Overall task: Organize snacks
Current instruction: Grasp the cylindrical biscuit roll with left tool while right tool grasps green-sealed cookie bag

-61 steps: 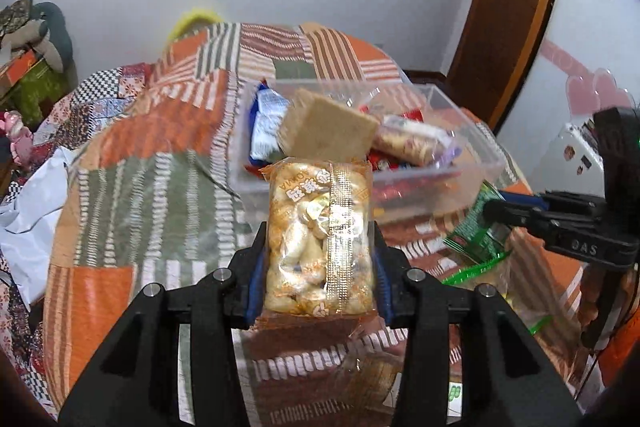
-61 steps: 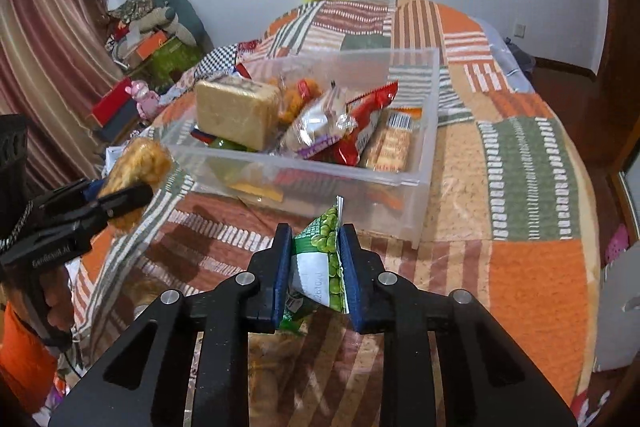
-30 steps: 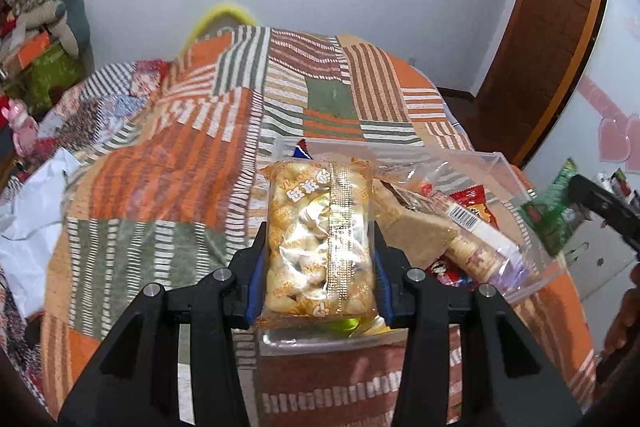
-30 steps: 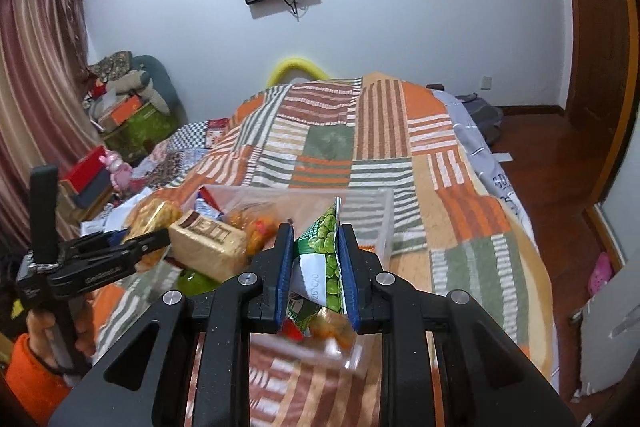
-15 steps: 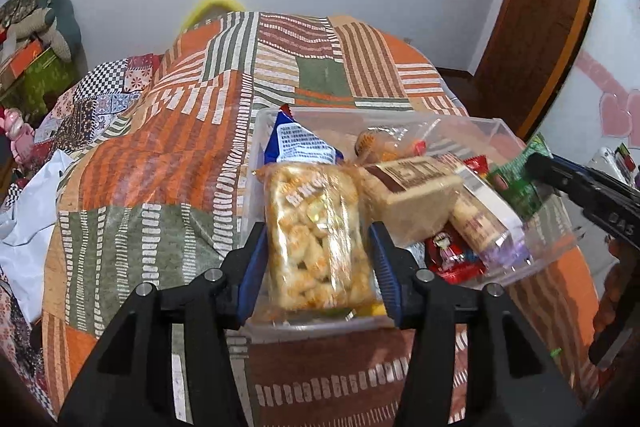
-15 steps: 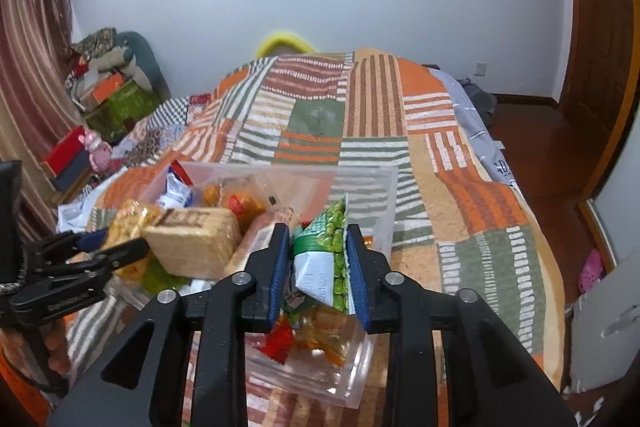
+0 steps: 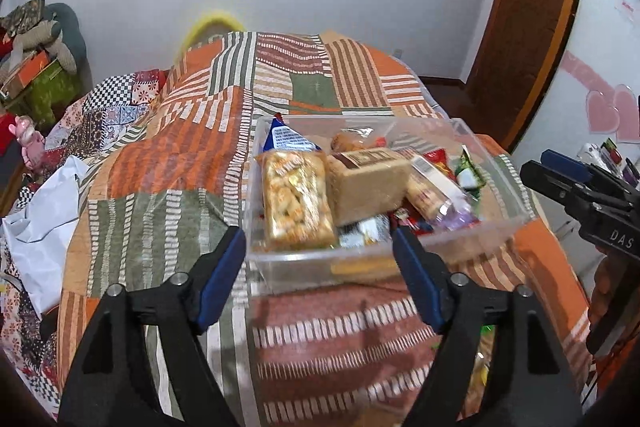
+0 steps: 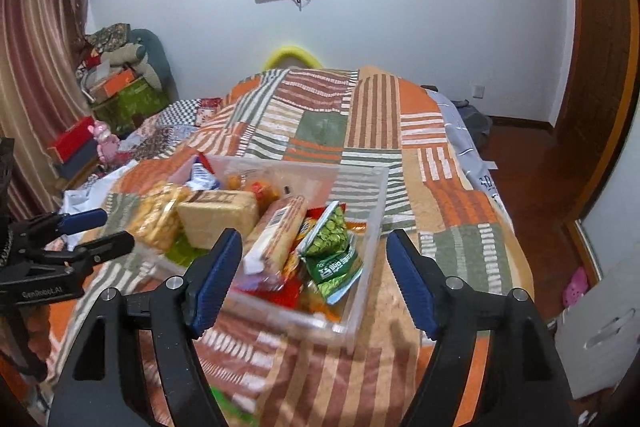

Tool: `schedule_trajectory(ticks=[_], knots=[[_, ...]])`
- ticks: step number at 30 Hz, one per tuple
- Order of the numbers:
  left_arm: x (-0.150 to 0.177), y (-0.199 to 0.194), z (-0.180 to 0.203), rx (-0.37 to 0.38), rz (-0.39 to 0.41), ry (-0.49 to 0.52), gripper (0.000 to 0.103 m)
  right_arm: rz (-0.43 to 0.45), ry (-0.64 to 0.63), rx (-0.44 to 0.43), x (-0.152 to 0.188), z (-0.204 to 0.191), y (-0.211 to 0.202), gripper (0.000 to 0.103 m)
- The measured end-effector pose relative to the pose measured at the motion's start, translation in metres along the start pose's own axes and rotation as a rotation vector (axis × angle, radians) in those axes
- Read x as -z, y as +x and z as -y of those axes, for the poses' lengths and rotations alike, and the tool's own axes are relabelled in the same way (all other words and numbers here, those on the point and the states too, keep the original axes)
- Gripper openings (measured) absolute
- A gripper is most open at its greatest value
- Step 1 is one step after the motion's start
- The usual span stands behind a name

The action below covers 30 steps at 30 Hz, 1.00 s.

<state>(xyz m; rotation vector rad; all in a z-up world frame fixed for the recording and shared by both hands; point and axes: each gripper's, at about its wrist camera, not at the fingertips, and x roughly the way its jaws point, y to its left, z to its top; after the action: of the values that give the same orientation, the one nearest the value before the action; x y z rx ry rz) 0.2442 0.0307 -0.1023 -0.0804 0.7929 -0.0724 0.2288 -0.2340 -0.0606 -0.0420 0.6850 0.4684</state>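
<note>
On a patchwork quilt [image 7: 168, 163] sits one clear bin [image 7: 500, 223], our landmark. We hold two grippers at its near rim: the left gripper [image 7: 318, 279] and the right gripper [image 8: 314, 277] have both just been opening and now gape wide, empty. The puff bag [image 7: 296, 203] lies inside the bin's near left corner, the pea bag [image 8: 332, 251] inside against its right wall (both let go, we judge). Next we need to back away and fetch whatever snacks remain outside the bin.
</note>
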Motion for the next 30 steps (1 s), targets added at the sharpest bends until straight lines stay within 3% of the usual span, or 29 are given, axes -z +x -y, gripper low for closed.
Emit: schedule_trajectory(ticks=[5,12,18,23,30], knots=[[0.019,-0.023,0.016,0.019,-0.004,0.020,0.080,0.007,0.000,-0.012,0.014,-0.008,-0.018,0.082],[0.061,-0.032,0.039,0.050,-0.064,0.035,0.081,-0.041,0.006,-0.039,0.044,-0.013,-0.028,0.082],[0.104,-0.028,0.057,-0.034,-0.104,0.095,0.081,-0.112,0.014,-0.061,0.073,-0.017,-0.027,0.082],[0.125,-0.032,0.051,-0.069,-0.118,0.114,0.082,-0.161,0.009,-0.075,0.090,-0.025,-0.021,0.082],[0.131,-0.043,0.022,-0.058,-0.123,0.051,0.088,-0.222,0.019,-0.118,0.107,-0.038,-0.008,0.082]])
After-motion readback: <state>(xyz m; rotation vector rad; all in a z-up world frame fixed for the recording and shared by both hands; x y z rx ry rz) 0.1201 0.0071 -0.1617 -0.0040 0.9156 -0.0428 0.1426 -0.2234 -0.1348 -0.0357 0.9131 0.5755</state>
